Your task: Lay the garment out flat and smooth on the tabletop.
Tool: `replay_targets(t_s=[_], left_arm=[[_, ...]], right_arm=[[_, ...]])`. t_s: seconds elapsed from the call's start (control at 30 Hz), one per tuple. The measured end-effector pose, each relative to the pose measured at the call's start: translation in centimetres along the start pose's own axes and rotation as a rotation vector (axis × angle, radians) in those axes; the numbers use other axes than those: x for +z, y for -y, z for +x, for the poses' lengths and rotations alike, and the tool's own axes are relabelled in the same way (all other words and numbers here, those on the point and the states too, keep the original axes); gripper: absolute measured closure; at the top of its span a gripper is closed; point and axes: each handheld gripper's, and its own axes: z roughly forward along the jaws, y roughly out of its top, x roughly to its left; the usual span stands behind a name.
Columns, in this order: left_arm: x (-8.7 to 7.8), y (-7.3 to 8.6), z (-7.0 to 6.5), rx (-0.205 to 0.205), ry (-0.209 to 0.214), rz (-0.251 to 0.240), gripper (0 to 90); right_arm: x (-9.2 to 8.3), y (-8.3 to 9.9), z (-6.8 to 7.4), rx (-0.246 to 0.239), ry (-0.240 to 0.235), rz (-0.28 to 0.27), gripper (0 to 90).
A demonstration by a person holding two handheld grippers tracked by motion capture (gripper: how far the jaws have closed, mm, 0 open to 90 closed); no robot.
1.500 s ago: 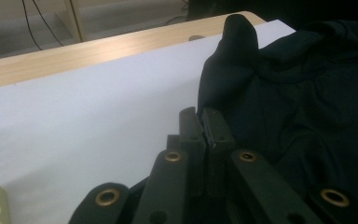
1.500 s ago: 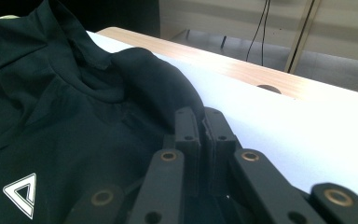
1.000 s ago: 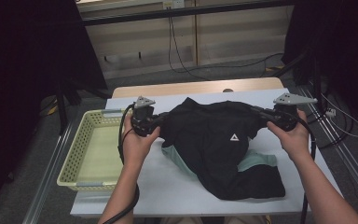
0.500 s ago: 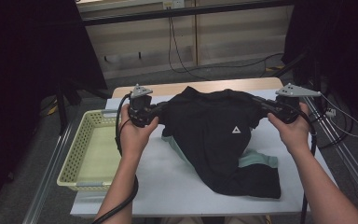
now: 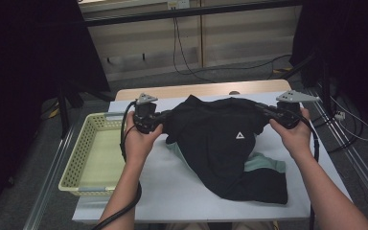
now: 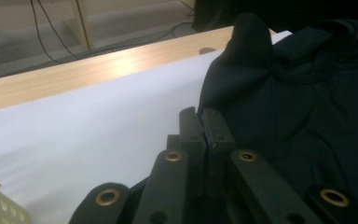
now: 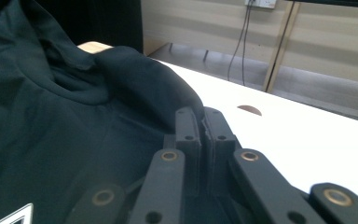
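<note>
**Both jaws pinched on the garment, stretched across the table**

Clamped tight, the left gripper (image 5: 159,118) and right gripper (image 5: 267,113) each hold one end of the black garment (image 5: 220,143), which runs side to side between them (logo up) over the white table (image 5: 172,191). Its lower part lies crumpled toward the person. Since a second ago, both hands have carried it farther from the person. A basket (image 5: 76,163) sits left.

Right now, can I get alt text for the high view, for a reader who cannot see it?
A person holds up a black garment by its top corners over a white table, the left gripper and right gripper each shut on the fabric. Its lower part lies crumpled on the table; a pale green basket sits at the left.
</note>
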Motion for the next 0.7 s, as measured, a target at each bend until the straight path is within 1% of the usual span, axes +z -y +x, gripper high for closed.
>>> replay_targets(t_s=[0.07,0.1,0.13,0.2,0.23,0.27,0.3,0.33,0.37,0.4,0.43,0.47,0.5,0.53,0.57,0.6,0.67,0.7], left_arm=[[0.7,-0.3,0.5,0.010,-0.009,0.015,88.8],[1.1,-0.6,0.9,0.004,-0.011,0.017,88.8],[1.7,-1.0,1.4,0.000,-0.014,0.027,88.9],[2.6,-1.9,2.4,-0.004,-0.027,0.026,88.9],[2.9,-2.4,2.7,-0.003,-0.030,0.029,88.9],[3.5,-3.4,3.2,-0.001,-0.041,0.024,88.9],[3.9,-4.0,3.6,0.006,-0.044,0.020,88.9],[4.4,-5.1,4.1,-0.004,-0.052,-0.002,88.8],[4.8,-5.7,4.4,-0.008,-0.045,-0.022,88.5],[5.4,-6.4,4.7,-0.011,-0.045,-0.045,86.6],[6.0,-7.0,4.9,-0.005,-0.076,-0.048,78.4],[6.6,-7.2,4.8,-0.004,-0.088,-0.040,65.7],[7.0,-7.2,4.6,-0.008,-0.083,-0.030,53.6],[7.1,-6.8,4.2,0.009,-0.084,-0.030,44.5],[7.1,-6.2,3.7,0.017,-0.076,-0.029,40.9],[7.1,-5.7,3.3,0.018,-0.059,-0.015,40.7],[6.8,-3.8,2.3,0.025,-0.026,0.001,38.7],[6.7,-3.1,2.0,0.016,-0.016,0.007,38.5]], right_arm=[[0.7,0.0,-0.2,0.009,0.005,0.006,86.8],[1.0,-0.1,-0.4,0.013,0.004,0.010,86.9],[1.4,-0.3,-0.5,0.020,0.006,0.015,86.9],[2.5,-0.9,-0.8,0.013,0.011,0.036,87.0],[3.2,-1.4,-1.1,0.015,0.008,0.038,87.1],[3.7,-1.8,-1.3,0.014,0.013,0.041,87.2],[4.5,-2.8,-1.6,-0.012,0.046,0.049,87.2],[5.0,-3.5,-1.9,-0.013,0.062,0.046,87.2],[5.8,-4.8,-2.3,-0.004,0.102,0.017,86.6],[6.2,-5.4,-2.6,-0.004,0.131,-0.001,82.8],[6.8,-6.2,-2.8,-0.017,0.169,-0.004,71.8],[7.3,-6.8,-2.9,-0.040,0.213,0.002,61.3],[7.6,-7.0,-2.8,-0.036,0.222,0.012,54.2],[7.6,-6.9,-2.6,-0.019,0.201,0.020,52.2],[7.5,-6.6,-2.3,-0.006,0.181,0.030,47.7],[7.3,-6.2,-2.0,-0.011,0.166,0.042,43.2],[6.8,-4.9,-1.3,-0.039,0.147,0.067,42.5],[6.3,-4.0,-0.8,-0.062,0.127,0.091,40.0]])
